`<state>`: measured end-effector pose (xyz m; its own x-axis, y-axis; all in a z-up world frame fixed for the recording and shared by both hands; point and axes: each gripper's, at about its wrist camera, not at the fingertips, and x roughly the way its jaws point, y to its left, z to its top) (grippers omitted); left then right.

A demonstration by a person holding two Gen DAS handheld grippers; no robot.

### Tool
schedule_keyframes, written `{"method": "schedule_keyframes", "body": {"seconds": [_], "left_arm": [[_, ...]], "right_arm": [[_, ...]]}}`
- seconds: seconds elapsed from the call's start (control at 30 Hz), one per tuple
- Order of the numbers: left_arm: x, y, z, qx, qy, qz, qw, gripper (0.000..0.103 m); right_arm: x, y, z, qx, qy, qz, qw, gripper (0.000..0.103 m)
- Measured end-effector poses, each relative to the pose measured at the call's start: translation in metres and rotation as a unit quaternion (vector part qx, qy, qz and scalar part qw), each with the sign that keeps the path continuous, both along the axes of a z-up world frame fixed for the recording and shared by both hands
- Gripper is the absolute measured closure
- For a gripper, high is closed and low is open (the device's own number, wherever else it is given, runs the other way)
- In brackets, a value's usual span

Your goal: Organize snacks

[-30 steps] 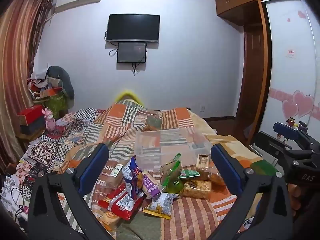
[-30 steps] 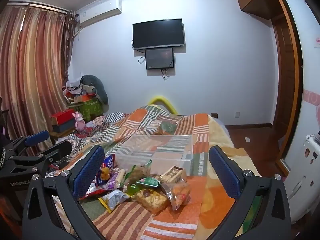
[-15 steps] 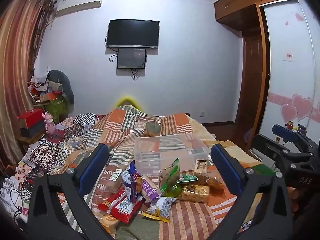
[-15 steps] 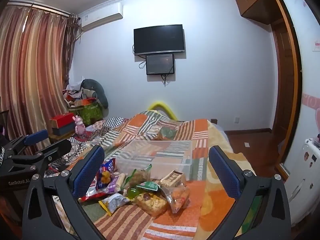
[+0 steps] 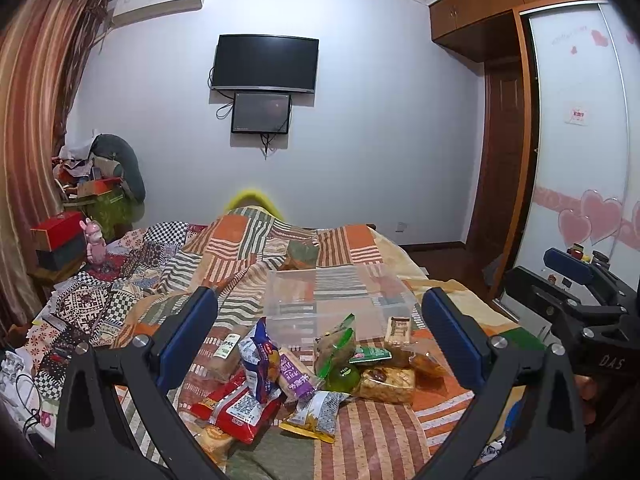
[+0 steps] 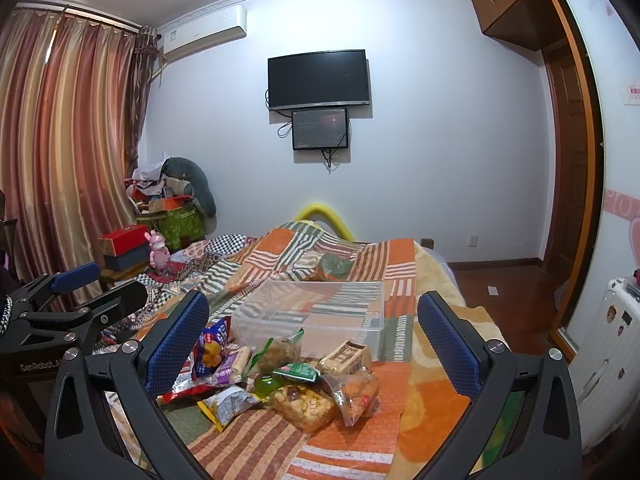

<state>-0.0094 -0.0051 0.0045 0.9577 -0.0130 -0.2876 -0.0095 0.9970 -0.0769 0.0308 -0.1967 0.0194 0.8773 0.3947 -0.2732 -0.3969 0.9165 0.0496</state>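
A pile of snack packets (image 5: 304, 372) lies on the patchwork bed cover, in front of a clear plastic box (image 5: 332, 300) that is empty. The pile (image 6: 280, 376) and the box (image 6: 316, 314) also show in the right wrist view. A red packet (image 5: 236, 404) and a blue packet (image 5: 260, 360) lie at the pile's left. My left gripper (image 5: 320, 336) is open and empty, held above the pile. My right gripper (image 6: 314, 336) is open and empty, also above the pile. Each gripper shows at the edge of the other's view.
The bed cover (image 5: 248, 248) is rumpled into folds behind the box. A side table with red and dark boxes (image 6: 124, 248) and a pink toy (image 6: 160, 256) stands at the left. A wardrobe (image 5: 580, 160) and a white suitcase (image 6: 612, 356) stand at the right.
Both views have tilted slightly upward, so the pile and box sit a little lower in frame. Both grippers stay open; nothing on the bed has moved.
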Motion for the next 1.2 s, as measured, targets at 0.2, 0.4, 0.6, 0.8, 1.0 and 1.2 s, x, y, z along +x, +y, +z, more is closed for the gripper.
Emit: {"method": "schedule_keyframes", "body": {"seconds": [0.2,0.4,0.6,0.8,1.0,1.2], "left_arm": [[-0.0002,0.0004,0.0004,0.000,0.000,0.000,1.0000,0.000],[-0.0004,0.0003,0.0004,0.000,-0.001,0.000,1.0000,0.000],[-0.0017,0.0018,0.0012,-0.001,-0.001,0.001,1.0000,0.000],[-0.0015,0.0016,0.0006,-0.003,0.000,0.002,1.0000,0.000],[-0.0011,0.0026,0.0007,-0.007,0.002,0.003,1.0000,0.000],[-0.0017,0.0032,0.0014,-0.008,0.001,0.002,1.0000,0.000]], "right_arm": [[0.0013,0.0000,0.0002,0.003,0.002,0.000,1.000,0.000],[0.0024,0.0002,-0.0015,0.004,0.004,-0.001,1.000,0.000],[0.0010,0.0012,-0.0019,0.006,0.002,0.000,1.000,0.000],[-0.0005,0.0021,-0.0018,0.007,0.001,-0.001,1.000,0.000],[-0.0009,0.0021,-0.0010,0.009,0.001,0.000,1.000,0.000],[-0.0019,0.0014,-0.0008,0.011,-0.001,0.000,1.000,0.000]]}}
